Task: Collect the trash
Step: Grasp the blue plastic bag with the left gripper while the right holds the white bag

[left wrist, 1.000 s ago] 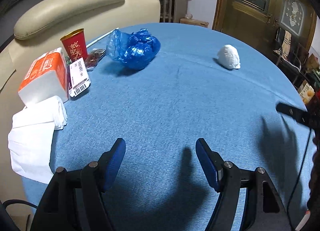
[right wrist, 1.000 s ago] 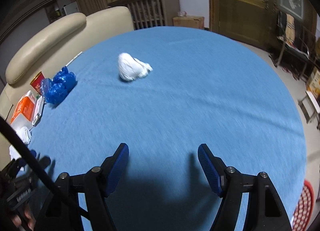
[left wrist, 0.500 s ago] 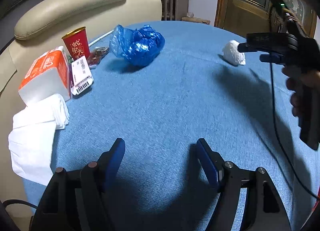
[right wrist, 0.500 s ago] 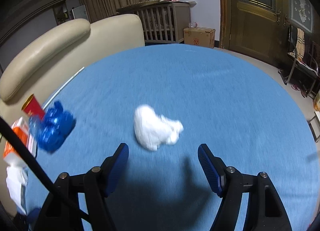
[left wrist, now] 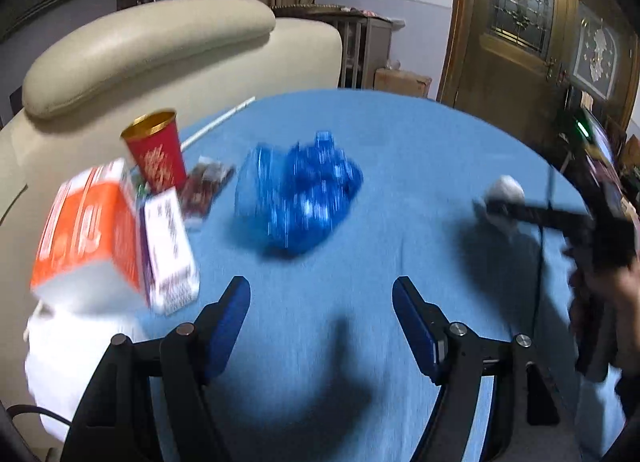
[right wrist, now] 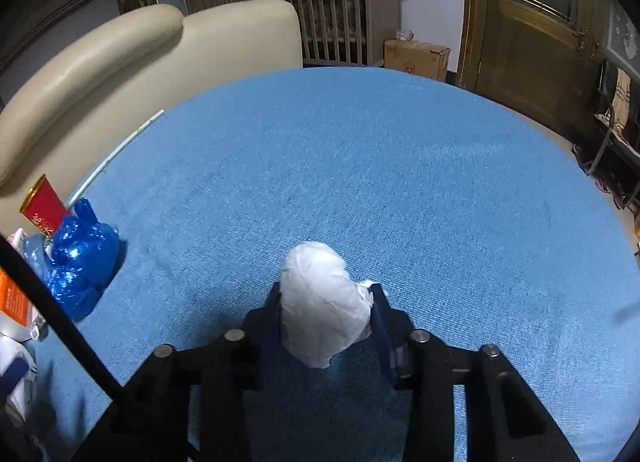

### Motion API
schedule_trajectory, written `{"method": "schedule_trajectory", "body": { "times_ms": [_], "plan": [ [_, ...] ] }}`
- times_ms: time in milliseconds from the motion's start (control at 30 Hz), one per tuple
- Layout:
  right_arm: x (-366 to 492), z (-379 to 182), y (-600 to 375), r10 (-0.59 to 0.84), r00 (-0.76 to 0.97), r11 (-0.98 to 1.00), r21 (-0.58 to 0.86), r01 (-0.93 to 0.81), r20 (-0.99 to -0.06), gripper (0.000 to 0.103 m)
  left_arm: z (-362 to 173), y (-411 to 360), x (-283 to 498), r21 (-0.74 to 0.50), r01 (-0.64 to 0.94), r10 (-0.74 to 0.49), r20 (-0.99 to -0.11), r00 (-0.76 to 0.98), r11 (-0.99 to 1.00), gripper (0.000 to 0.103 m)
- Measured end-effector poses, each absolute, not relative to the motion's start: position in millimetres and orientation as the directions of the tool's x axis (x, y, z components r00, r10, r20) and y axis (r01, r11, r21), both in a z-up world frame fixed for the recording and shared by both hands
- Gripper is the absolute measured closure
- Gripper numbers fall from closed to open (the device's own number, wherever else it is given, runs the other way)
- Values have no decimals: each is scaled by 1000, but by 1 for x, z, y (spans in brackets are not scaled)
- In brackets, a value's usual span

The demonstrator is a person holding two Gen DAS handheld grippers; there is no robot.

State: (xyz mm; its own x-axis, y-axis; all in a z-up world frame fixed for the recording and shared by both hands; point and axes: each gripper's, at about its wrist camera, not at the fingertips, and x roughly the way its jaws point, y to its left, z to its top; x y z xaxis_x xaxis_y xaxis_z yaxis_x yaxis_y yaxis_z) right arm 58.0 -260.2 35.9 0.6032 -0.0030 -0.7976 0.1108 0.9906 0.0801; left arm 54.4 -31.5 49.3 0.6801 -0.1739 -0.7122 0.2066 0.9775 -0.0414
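My right gripper (right wrist: pixel 326 294) is shut on a crumpled white wad of paper (right wrist: pixel 322 302) on the blue tablecloth (right wrist: pixel 400 182). In the left wrist view the same wad (left wrist: pixel 505 191) shows at the right, with the right gripper (left wrist: pixel 490 206) on it. My left gripper (left wrist: pixel 322 302) is open and empty, just in front of a crumpled blue plastic bag (left wrist: pixel 300 194). The bag also shows at the left of the right wrist view (right wrist: pixel 82 258).
At the table's left are a red paper cup (left wrist: pixel 156 150), an orange tissue pack (left wrist: pixel 88 230), a small barcoded box (left wrist: pixel 170 246), a dark wrapper (left wrist: pixel 206 186) and white napkins (left wrist: pixel 76 362). A cream sofa (left wrist: pixel 140 54) stands behind.
My right gripper moved forward to the white wad and shut on it. My left gripper moved forward toward the blue bag and stays open.
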Motion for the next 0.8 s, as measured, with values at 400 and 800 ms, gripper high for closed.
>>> {"method": "schedule_trajectory", "body": {
  "times_ms": [400, 800],
  "plan": [
    [-15, 56, -259, 81, 652, 987, 153, 54, -754, 63, 45, -61, 147, -10, 154, -112, -730, 674, 988, 26],
    [-70, 61, -257, 113, 658, 981, 190, 46, -745, 63, 40, -51, 143, -172, 171, -241, -766, 596, 970, 40]
  ]
}}
